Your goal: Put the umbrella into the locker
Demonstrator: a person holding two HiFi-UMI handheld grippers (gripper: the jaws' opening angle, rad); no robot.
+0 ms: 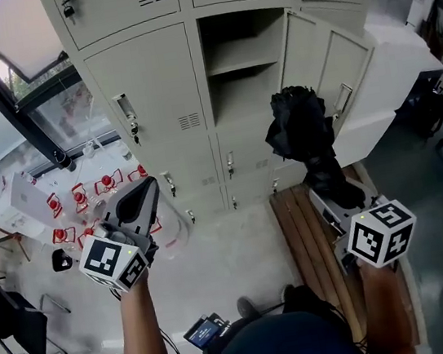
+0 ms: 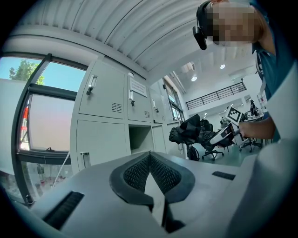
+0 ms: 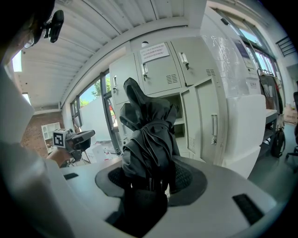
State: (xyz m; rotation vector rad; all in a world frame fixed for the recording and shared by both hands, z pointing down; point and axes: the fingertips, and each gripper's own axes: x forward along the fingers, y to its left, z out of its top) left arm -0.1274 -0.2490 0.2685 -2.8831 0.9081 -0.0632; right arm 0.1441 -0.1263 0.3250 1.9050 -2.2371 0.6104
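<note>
Right tool (image 1: 322,175) is clamping the black folded fabric umbrella (image 1: 298,123) low on its bundle. In the right gripper view the jaws are pressing on both sides of the gathered cloth. The umbrella (image 3: 148,135) is sticking up past the tips and filling the centre of that frame.

In the head view the umbrella is sitting right of centre, its crumpled top pointing toward the pale grey metal locker bank (image 1: 142,85). The open locker compartment (image 1: 242,49), with one shelf, is showing at upper centre, and its door (image 1: 329,65) is swinging out to the right. The umbrella is hanging in front of the opening, lower and to the right of it, not inside.

Left tool (image 1: 143,193) is hovering at lower left of the head view, well apart from the umbrella and pointing at the closed locker doors. In the left gripper view its jaws are sitting together with nothing between them. The umbrella is showing small, right of centre, in that frame.
</note>
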